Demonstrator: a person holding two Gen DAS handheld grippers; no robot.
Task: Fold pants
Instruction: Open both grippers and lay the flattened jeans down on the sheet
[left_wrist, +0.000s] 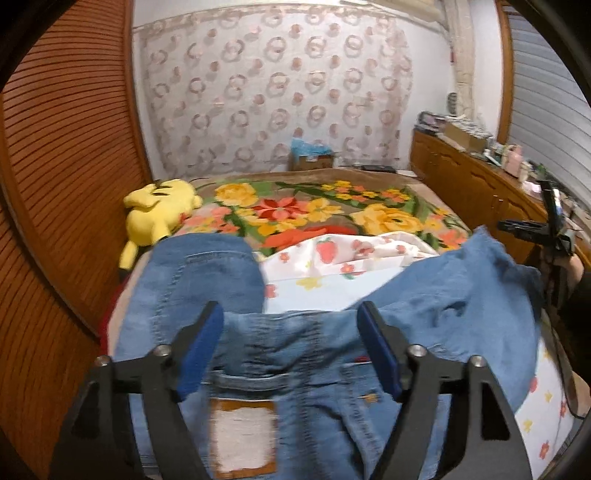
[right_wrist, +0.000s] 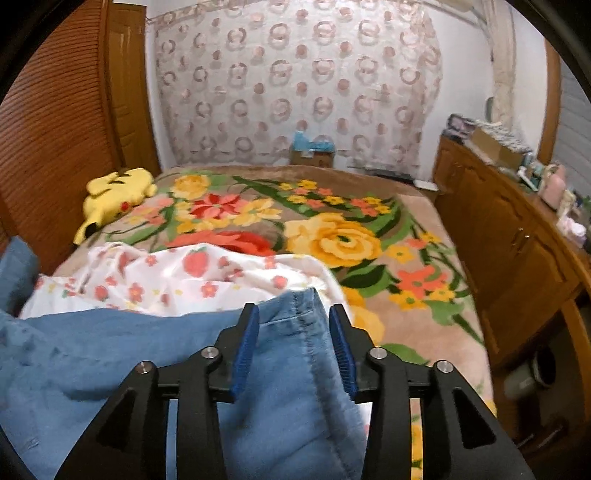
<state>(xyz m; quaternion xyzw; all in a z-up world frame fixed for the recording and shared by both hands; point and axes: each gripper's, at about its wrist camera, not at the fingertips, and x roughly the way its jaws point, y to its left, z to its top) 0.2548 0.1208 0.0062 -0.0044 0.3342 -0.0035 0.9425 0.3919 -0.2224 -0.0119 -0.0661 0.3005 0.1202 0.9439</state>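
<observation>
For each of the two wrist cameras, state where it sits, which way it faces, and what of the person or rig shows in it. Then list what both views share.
Left wrist view: on the left gripper, looking down along its open jaws over the jeans waistband; the right gripper shows at the right edge.
Right wrist view: on the right gripper, jaws apart around a jeans leg hem, facing the floral blanket.
Shared: jeans, strawberry sheet, yellow plush toy, blanket, curtain, wooden cabinet.
</observation>
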